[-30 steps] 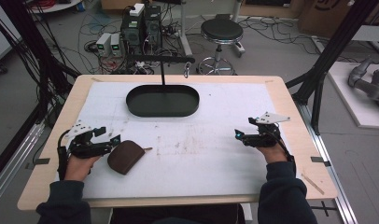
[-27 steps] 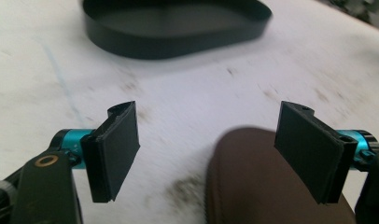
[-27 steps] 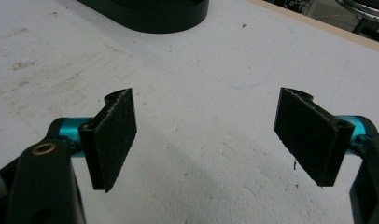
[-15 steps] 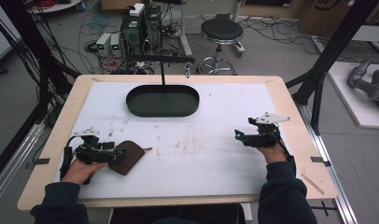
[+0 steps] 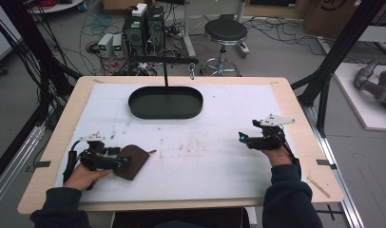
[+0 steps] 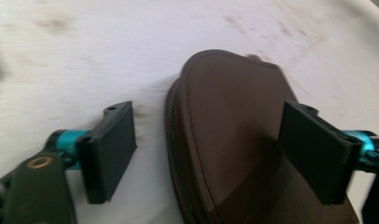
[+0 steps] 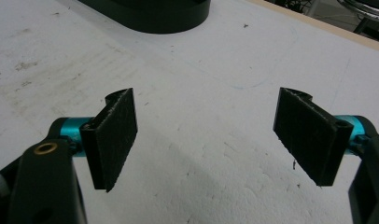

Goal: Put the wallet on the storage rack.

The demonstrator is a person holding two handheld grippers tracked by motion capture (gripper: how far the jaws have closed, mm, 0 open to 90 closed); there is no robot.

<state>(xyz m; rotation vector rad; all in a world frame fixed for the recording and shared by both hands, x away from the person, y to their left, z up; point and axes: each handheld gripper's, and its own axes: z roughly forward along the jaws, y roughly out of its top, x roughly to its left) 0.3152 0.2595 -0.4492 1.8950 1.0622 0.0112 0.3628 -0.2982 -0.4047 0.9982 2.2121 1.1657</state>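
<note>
table point(image 5: 295, 118) white mat, wood rim | black oval tray point(image 5: 165, 102) far centre | brown leather pouch point(image 6: 225, 140) near left, stitched edge clear in left gripper view | left gripper point(image 6: 211, 149) jaws spread, straddling pouch, contact unclear through blur | right gripper point(image 7: 211, 140) wide apart, over bare mat at right

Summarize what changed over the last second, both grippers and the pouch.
The left gripper moved right onto the brown pouch, its open jaws now straddling the pouch's edge, not yet closed. The pouch, the right gripper and the black tray stayed put.
</note>
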